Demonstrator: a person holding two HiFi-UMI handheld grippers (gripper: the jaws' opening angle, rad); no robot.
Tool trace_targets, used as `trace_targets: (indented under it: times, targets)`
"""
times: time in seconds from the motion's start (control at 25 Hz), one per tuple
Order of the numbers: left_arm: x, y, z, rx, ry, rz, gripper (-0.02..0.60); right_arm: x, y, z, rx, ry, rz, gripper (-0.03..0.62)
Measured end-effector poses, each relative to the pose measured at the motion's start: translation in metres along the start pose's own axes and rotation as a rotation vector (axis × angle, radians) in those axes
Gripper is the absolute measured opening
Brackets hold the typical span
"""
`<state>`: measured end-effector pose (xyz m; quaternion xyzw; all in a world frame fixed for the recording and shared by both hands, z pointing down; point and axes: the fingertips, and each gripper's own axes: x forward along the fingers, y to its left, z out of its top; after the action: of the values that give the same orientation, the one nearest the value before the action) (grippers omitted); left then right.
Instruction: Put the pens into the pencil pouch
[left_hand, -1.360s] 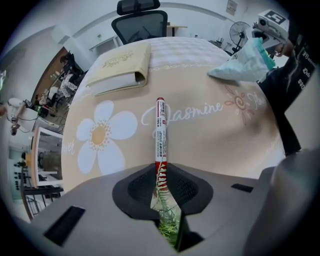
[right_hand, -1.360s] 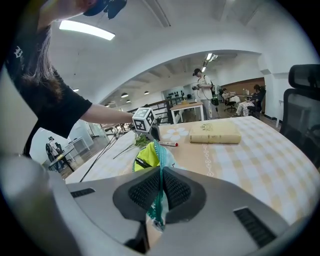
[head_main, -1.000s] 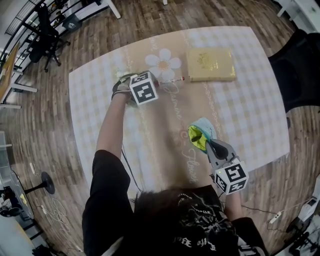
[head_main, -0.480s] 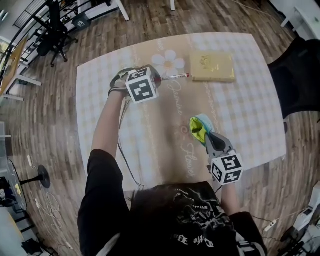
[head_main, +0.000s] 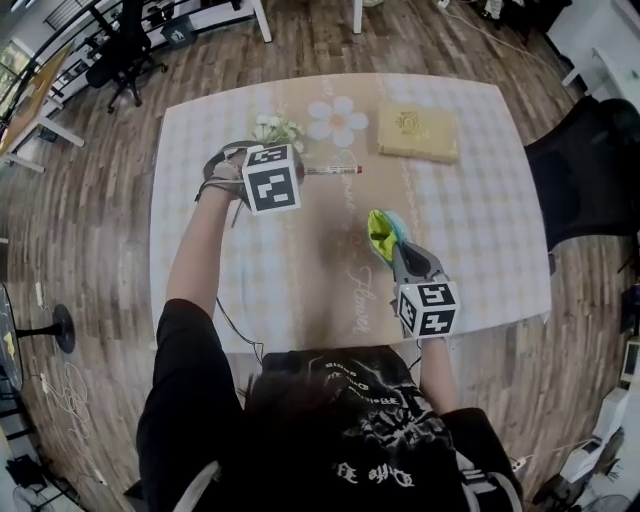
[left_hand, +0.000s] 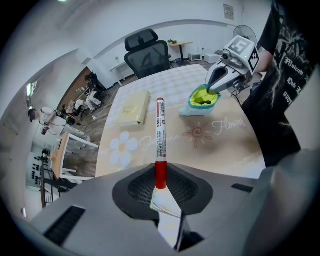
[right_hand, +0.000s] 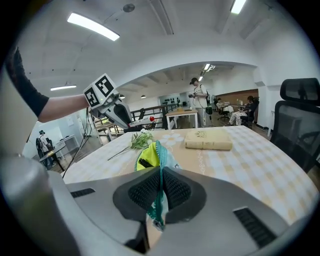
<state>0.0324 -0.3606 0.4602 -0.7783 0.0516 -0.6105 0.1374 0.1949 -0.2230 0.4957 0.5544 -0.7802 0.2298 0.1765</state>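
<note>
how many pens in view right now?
1 certain: the red-and-white pen, gripped in the jaws of the left gripper above the table. A dark shape inside the pouch, which the right gripper holds, may be another; can't tell.

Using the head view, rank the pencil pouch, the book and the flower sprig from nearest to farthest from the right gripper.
1. The pencil pouch, clamped in the right gripper's jaws.
2. The book, on the far side, roughly straight ahead.
3. The flower sprig, on the far side, well off to the left.

Wood-plank floor (head_main: 100, 250), black office chair (head_main: 590, 170), ceiling strip lights (right_hand: 93, 26)
</note>
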Motion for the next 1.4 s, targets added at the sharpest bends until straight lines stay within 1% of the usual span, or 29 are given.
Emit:
trace_targets:
  times: [0.12,0.32,0.44,0.56,0.68,0.84,0.96,1.24,1.4]
  targets:
    - [-0.01,-0.029,-0.004,-0.006,0.013,-0.016,0.078,-0.003,0.006,-0.003,-0.012,-0.004,-0.005,0.021]
    - [-0.014,-0.078,-0.012,0.028,0.066,-0.047,0.078,-0.007,0.02,-0.012,-0.042,0.0,-0.013,0.021]
    - [-0.019,-0.1,-0.019,0.024,0.068,-0.051,0.078,-0.012,0.036,-0.017,-0.056,0.008,-0.014,0.021]
    - [-0.022,-0.116,-0.019,-0.011,0.057,-0.045,0.078,-0.016,0.045,-0.019,-0.07,0.01,-0.012,0.021]
    - [-0.015,-0.131,-0.015,-0.054,0.05,-0.042,0.078,-0.017,0.048,-0.025,-0.077,0.016,-0.018,0.021]
    - [0.0,-0.155,-0.018,-0.091,0.08,-0.05,0.078,-0.018,0.051,-0.036,-0.086,0.037,-0.023,0.021]
    - [0.007,-0.17,-0.02,-0.121,0.085,-0.063,0.078,-0.019,0.056,-0.039,-0.102,0.038,-0.016,0.021]
    - [0.016,-0.188,-0.021,-0.185,0.086,-0.073,0.078,-0.021,0.065,-0.048,-0.122,0.043,-0.024,0.021]
    - [0.024,-0.2,-0.021,-0.222,0.087,-0.085,0.078,-0.019,0.074,-0.056,-0.144,0.056,-0.014,0.021]
